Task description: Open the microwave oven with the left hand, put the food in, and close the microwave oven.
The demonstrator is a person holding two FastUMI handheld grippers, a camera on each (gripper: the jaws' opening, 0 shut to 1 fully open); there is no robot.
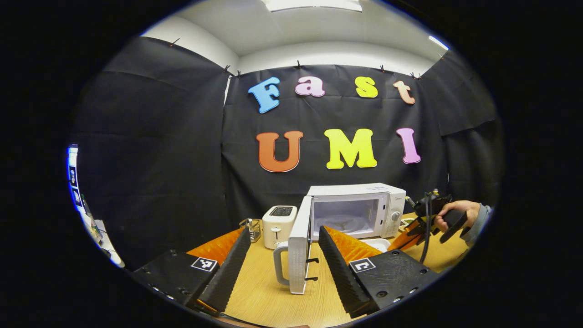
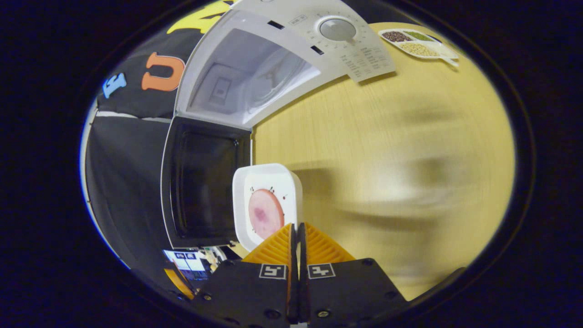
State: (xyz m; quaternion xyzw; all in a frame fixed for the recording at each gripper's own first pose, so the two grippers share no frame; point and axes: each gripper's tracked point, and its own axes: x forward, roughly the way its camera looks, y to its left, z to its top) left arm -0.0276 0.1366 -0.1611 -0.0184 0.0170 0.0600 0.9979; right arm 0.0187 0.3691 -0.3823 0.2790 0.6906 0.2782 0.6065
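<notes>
The white microwave (image 1: pixel 360 205) stands on the wooden table with its door (image 1: pixel 298 246) swung wide open and its cavity (image 2: pixel 246 77) bare. My left gripper (image 1: pixel 284 231) is open; the door's handle (image 1: pixel 278 264) sits in the gap between its fingers, touching neither. In the right gripper view, my right gripper (image 2: pixel 297 225) is shut on the rim of a white dish (image 2: pixel 266 180) carrying a pink slice of food (image 2: pixel 265 214), in front of the open door (image 2: pixel 200 182). The left gripper view shows that gripper (image 1: pixel 419 228) in a hand (image 1: pixel 455 214) right of the microwave, near the dish (image 1: pixel 378 243).
A white toaster (image 1: pixel 278 225) and a small wire rack (image 1: pixel 253 228) stand left of the microwave. A tray of beans (image 2: pixel 419 43) lies on the table (image 2: pixel 387 159) beside the microwave's dial (image 2: pixel 337 29). Black cloth walls close the booth.
</notes>
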